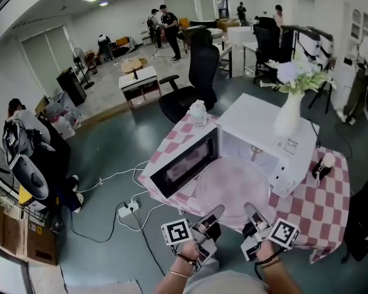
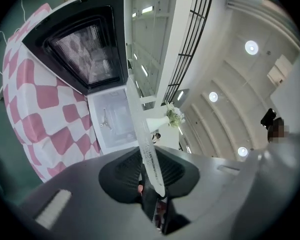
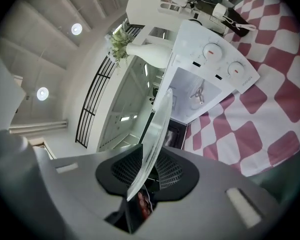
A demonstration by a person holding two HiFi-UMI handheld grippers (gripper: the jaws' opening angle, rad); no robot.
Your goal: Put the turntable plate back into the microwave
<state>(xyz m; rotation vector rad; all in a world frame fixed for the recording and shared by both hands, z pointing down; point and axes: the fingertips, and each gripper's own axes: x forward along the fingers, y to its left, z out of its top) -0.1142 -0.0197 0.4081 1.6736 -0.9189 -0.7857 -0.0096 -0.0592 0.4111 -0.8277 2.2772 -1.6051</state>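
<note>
Grippers, pair: both pinching the turntable plate's near rim.
Left gripper (image 1: 210, 219) and right gripper (image 1: 255, 216) share the glass turntable plate (image 1: 233, 185), holding it roughly flat just ahead of their jaws. Beyond it is the microwave (image 1: 267, 124), its door (image 1: 184, 161) open on the left gripper's side.

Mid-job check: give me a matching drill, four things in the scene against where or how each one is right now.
Things:
1. turntable plate
2. microwave door
3. vase
4. tablecloth

States:
A. swung open
B. pink and white checks
C. gripped at its near edge by the left gripper and the right gripper
D. standing on the microwave

Pairs: 1-C, 2-A, 3-D, 4-B
</note>
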